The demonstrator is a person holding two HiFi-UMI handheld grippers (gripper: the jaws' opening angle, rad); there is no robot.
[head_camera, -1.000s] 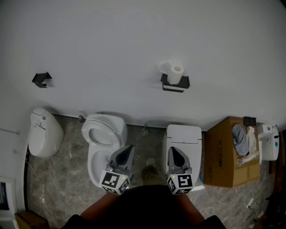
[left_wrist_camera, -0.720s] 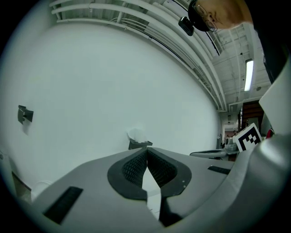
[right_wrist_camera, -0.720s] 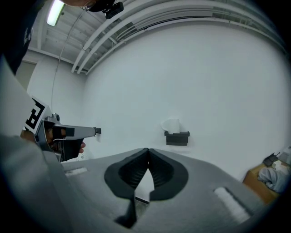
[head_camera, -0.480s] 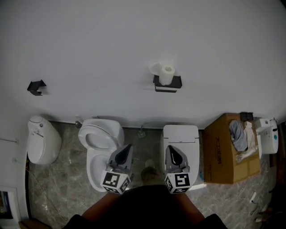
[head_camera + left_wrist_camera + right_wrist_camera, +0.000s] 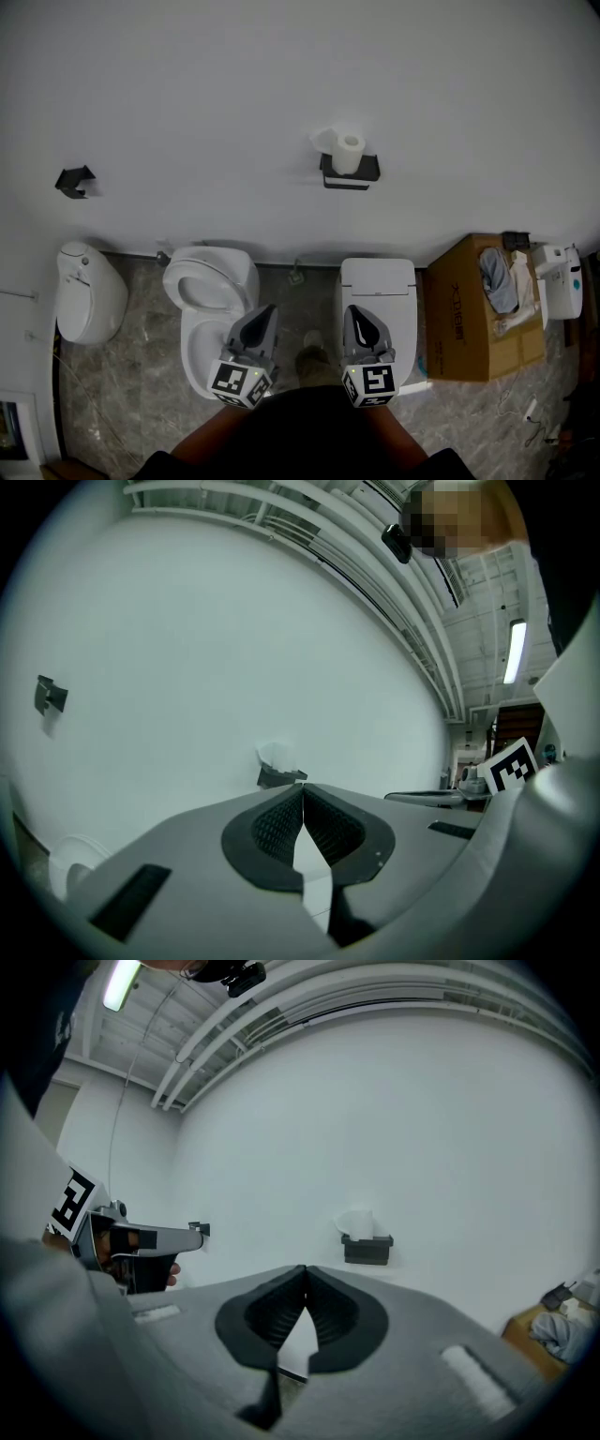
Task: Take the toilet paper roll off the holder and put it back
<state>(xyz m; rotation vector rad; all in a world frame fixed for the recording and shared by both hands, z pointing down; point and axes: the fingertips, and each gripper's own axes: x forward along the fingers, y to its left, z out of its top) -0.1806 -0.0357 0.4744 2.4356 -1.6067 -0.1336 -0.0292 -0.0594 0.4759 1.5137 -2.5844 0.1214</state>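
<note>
A white toilet paper roll (image 5: 348,150) stands on a black wall holder (image 5: 350,172) high on the white wall; the roll (image 5: 357,1223) and holder (image 5: 367,1249) also show in the right gripper view, and the roll (image 5: 277,757) shows small in the left gripper view. My left gripper (image 5: 265,316) and right gripper (image 5: 357,317) hang side by side close to my body, well short of the wall. Both are shut with nothing between the jaws; their tips meet in each gripper view.
Below the wall stand a small white bin (image 5: 89,291), an open toilet (image 5: 208,300) and a closed smart toilet (image 5: 377,292). A cardboard box (image 5: 473,309) with cloth sits at the right. A second black holder (image 5: 73,179) is on the wall at the left.
The view has shifted: the roll and holder have slid left and slightly down in the head view, then steadied. Both grippers stay shut and close to my body.
</note>
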